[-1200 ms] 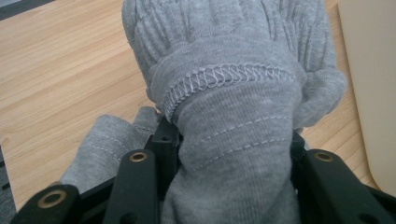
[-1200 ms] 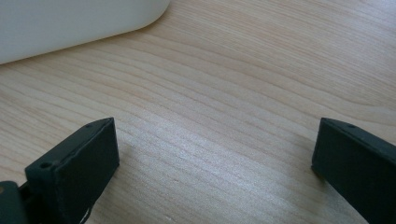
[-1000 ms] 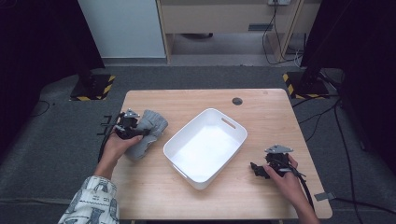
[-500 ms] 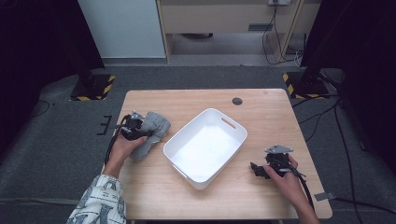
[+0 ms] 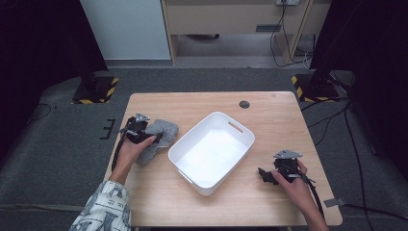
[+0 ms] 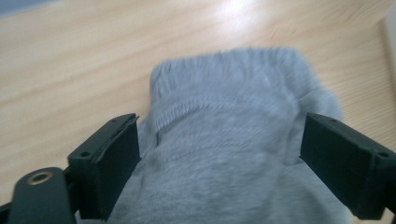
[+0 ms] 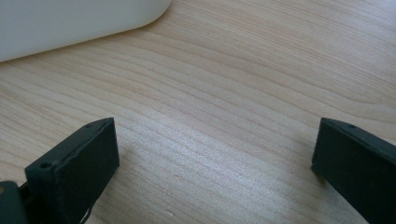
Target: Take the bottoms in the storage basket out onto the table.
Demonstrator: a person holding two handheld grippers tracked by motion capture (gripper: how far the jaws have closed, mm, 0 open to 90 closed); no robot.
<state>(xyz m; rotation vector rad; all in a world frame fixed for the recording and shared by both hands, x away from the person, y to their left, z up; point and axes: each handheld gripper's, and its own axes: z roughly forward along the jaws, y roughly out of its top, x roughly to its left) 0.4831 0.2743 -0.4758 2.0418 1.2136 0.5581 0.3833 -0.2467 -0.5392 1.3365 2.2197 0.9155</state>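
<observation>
Left gripper (image 6: 219, 154): jaws spread wide, having just been opening. The grey sock (image 6: 233, 140) lies between them; the left pad sits at the sock's edge, the right pad stands just clear of it, so no pinch. In the high view this gripper (image 5: 153, 136) rests over the sock (image 5: 161, 137) on the left part of the table (image 5: 269, 103), just beside the left wall of the white bin (image 5: 211, 151).

Right gripper (image 7: 215, 168): jaws spread wide, nothing between them, bare wood under the gap. A corner of the white bin (image 7: 70, 23) shows ahead of it at upper left. In the high view it (image 5: 267, 175) sits on the table near the bin's right-hand front side, apart from it, held in the right hand (image 5: 293, 187).

Count: 2 grippers, 1 grey sock, 1 white bin, 1 table. 1 small dark round disc (image 5: 244, 104) on the far part of the tabletop. Bin interior shows only white.
</observation>
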